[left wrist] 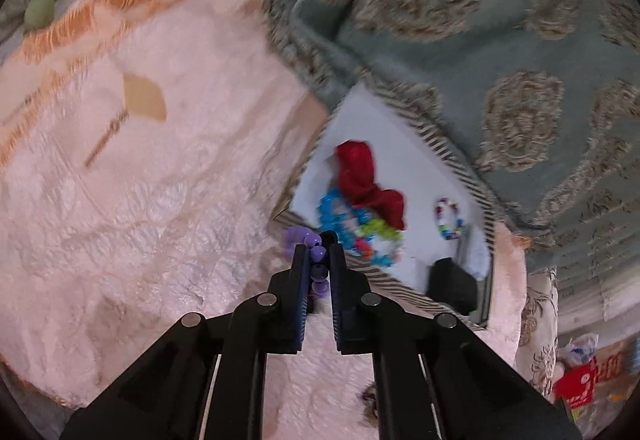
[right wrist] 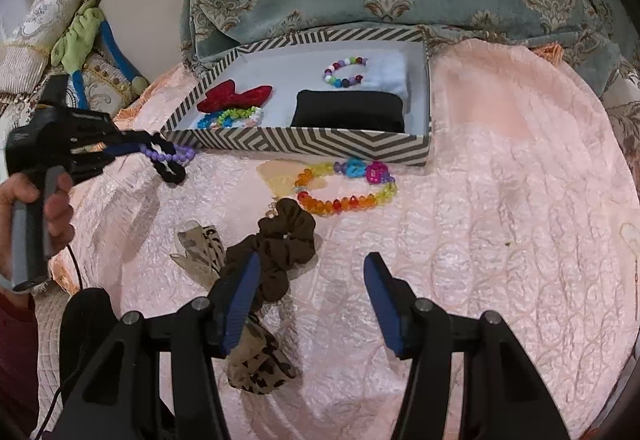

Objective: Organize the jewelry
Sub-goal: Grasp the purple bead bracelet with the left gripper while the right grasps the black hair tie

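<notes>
Black pillow (left wrist: 452, 282) blurred; perhaps partly hidden by box wall (left wrist: 384, 276).

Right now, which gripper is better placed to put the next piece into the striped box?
Left. The left gripper is shut on the purple bead bracelet beside the striped box. The right gripper hangs open and empty by the brown scrunchie.

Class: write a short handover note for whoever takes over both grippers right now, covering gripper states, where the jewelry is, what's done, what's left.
Left gripper: shut on the purple bead bracelet, held just outside the striped box near its corner.
Right gripper: open, empty, over the brown scrunchie.
In the box: red bow, blue-green bead bracelets, multicolour bracelet, black cushion.
On the pink cloth: rainbow bracelet, brown scrunchie, leopard scrunchie.
Left: drop the purple bracelet in, then box the rest.
</notes>
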